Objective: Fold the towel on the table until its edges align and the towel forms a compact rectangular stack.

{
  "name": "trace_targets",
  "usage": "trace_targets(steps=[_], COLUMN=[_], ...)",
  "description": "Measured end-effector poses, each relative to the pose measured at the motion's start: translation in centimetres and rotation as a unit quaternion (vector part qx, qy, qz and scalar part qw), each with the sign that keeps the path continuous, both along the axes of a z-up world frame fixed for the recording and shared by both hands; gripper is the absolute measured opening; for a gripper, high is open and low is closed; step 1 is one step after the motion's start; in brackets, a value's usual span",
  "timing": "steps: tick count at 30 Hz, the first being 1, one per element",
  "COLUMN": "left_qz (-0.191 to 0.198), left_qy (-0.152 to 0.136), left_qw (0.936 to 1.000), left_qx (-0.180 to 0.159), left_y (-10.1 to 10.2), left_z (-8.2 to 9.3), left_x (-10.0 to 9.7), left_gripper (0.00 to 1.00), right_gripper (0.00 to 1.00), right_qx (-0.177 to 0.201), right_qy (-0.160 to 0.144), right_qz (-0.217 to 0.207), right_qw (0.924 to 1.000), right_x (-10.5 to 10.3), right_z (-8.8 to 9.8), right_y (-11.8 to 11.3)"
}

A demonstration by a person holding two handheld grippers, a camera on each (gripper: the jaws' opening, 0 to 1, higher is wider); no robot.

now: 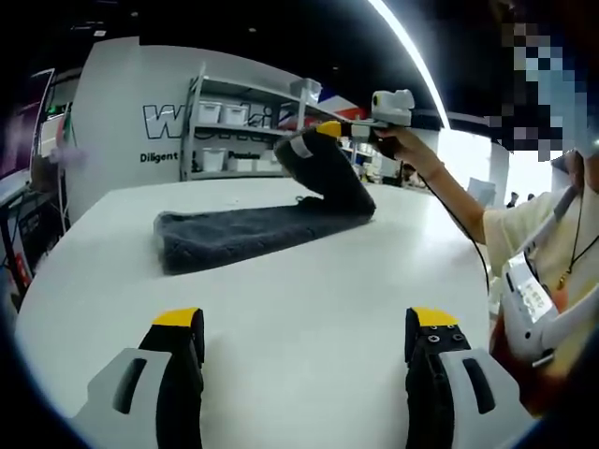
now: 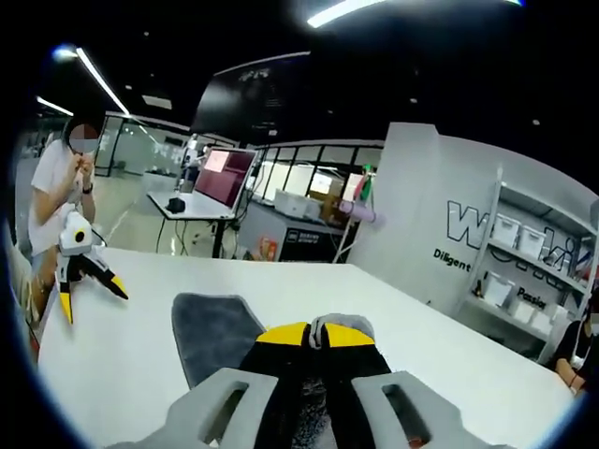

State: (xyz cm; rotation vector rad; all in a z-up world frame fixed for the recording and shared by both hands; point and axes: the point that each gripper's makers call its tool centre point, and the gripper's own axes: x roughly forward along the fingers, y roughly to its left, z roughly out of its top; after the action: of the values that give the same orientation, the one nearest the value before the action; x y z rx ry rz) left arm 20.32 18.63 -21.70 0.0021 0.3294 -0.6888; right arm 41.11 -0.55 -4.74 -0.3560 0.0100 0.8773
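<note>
In the left gripper view the left gripper (image 1: 304, 341) sits nearest, its two yellow-tipped jaws spread wide with bare white table (image 1: 309, 281) between them and nothing held; a broad stretch of open tabletop lies ahead of it, and the table's curved near edge runs down the left side. Beyond that open stretch the dark grey towel (image 1: 248, 234) lies flat across the middle of the table, its left end folded thick, its right end lifted off the surface. That raised end is pinched by the right gripper (image 1: 314, 140), held by a person's hand (image 1: 398, 142) reaching in from the right; the person stands just beside the table's right edge. Behind the table stand a white wall with lettering and a shelf unit (image 1: 248, 126) holding white bins. In the right gripper view the right gripper (image 2: 315, 334) has its jaws closed together on towel (image 2: 215, 332) fabric, with the rest of the cloth trailing down to the table (image 2: 122, 355) at the left. Farther left, near the table's edge, the left gripper (image 2: 94, 290) hangs with its jaws apart.
</note>
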Motion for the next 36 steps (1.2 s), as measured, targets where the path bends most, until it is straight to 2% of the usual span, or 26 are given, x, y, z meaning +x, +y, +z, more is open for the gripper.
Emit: trace_targets(steps=[17, 36], left_qz=[0.002, 0.002], left_qy=[0.001, 0.001], left_qw=[1.0000, 1.0000], left_qx=[0.000, -0.001], left_y=[0.1, 0.3], left_z=[-0.1, 0.0], left_x=[0.0, -0.2], left_gripper=[0.87, 0.87], right_gripper=[0.01, 0.01], right_qx=[0.000, 0.014], right_qy=[-0.016, -0.012], right_qz=[0.037, 0.062], right_qw=[0.9992, 0.9979], right_x=[-0.4, 0.0], right_z=[1.5, 2.4], right_y=[4.6, 8.6])
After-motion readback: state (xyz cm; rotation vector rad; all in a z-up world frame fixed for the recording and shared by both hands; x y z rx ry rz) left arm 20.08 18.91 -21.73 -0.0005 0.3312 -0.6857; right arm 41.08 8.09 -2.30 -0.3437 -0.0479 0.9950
